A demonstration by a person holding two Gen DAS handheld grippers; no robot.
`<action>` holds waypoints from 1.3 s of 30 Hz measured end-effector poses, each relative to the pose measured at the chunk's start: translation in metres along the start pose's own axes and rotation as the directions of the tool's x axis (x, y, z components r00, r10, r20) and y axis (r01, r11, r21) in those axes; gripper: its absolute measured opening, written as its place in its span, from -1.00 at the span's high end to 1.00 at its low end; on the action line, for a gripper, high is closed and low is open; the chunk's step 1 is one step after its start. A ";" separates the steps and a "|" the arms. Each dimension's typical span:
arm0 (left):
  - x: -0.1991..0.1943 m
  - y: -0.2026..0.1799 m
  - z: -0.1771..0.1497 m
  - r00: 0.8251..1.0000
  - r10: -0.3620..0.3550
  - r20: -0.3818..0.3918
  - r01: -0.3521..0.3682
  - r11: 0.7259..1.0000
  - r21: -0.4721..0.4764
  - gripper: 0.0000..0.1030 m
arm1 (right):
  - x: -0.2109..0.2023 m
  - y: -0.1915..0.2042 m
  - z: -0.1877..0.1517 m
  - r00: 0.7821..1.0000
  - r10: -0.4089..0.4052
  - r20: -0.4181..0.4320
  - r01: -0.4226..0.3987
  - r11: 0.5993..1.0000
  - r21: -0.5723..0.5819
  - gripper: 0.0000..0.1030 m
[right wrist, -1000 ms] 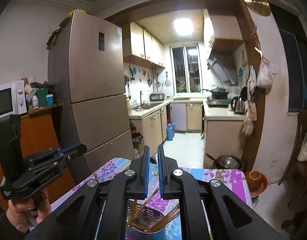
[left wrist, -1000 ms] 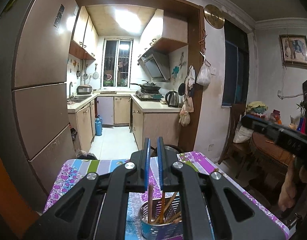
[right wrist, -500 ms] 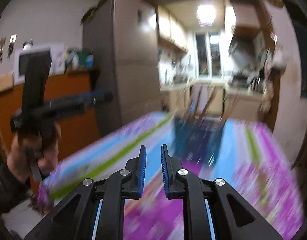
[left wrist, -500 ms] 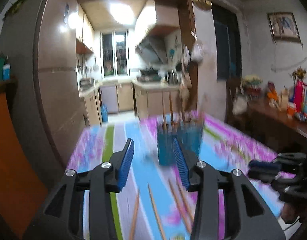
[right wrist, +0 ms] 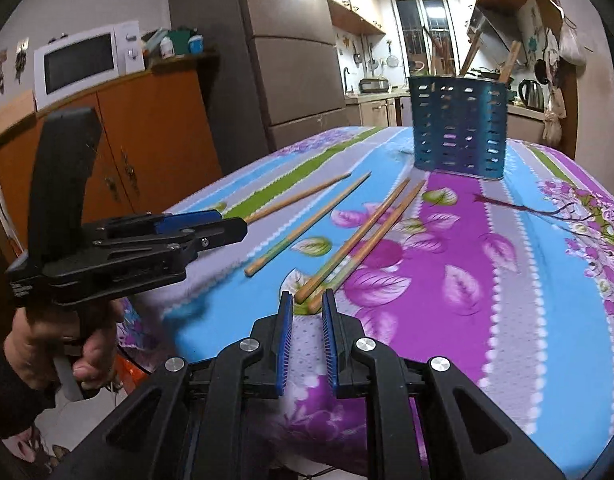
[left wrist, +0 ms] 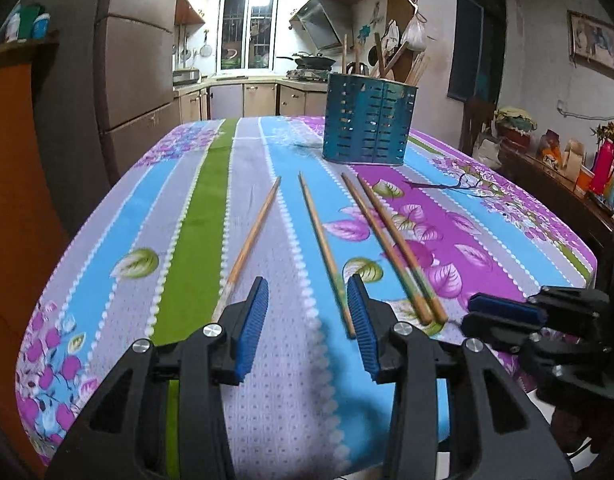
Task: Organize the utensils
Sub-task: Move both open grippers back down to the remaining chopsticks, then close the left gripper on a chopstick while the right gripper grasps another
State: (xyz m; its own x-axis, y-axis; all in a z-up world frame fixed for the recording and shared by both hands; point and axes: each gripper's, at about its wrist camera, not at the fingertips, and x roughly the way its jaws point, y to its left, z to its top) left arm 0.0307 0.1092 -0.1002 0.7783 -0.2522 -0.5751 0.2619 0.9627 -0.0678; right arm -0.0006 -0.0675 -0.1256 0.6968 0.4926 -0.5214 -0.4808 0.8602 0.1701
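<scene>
Left wrist view, L to R: left gripper sits low centre of frame, jaws wide apart w/ nothing between them, hovering over the near edge of the table w/ its striped floral cloth. Four wooden chopsticks lie flat on the cloth: one single chopstick left of centre, its near end by the left blue pad; a second single chopstick at centre, its near end just by the right pad; then a pair of chopsticks side by side, right of centre. Blue slotted utensil holder stands upright in upper centre-right of frame, beyond the chopsticks, w/ more sticks poking out the top. Right gripper shows at lower right edge, side-on.

Right wrist view, L to R: left hand at lower left grips the other tool's handle. Right gripper at lower centre, jaws parted only a narrow gap, holding nothing; the pair's near ends lie just ahead of its tips. Holder sits upper right of centre, well apart from both grippers.
</scene>
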 end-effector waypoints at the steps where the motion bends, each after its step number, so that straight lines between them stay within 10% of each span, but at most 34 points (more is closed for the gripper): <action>1: 0.001 0.000 -0.002 1.000 0.000 -0.003 0.000 1.000 0.001 0.23 | 0.003 0.001 -0.001 1.000 -0.009 -0.005 0.009 1.000 -0.009 0.68; 30: 0.011 -0.032 -0.036 0.998 -0.004 0.059 -0.003 0.994 0.111 0.24 | 0.016 -0.021 -0.002 0.984 -0.173 0.051 0.171 0.985 0.036 0.68; 39: 0.015 -0.033 -0.036 0.995 0.004 0.096 -0.015 0.994 0.107 0.57 | 0.017 -0.018 -0.005 0.975 -0.209 0.076 0.206 0.977 0.045 0.69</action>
State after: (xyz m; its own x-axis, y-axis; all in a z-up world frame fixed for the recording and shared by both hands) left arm 0.0131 0.0777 -0.1360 0.8308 -0.2562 -0.4942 0.3101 0.9503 0.0287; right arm 0.0169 -0.0752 -0.1418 0.8205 0.3104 -0.4801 -0.3022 0.9483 0.0966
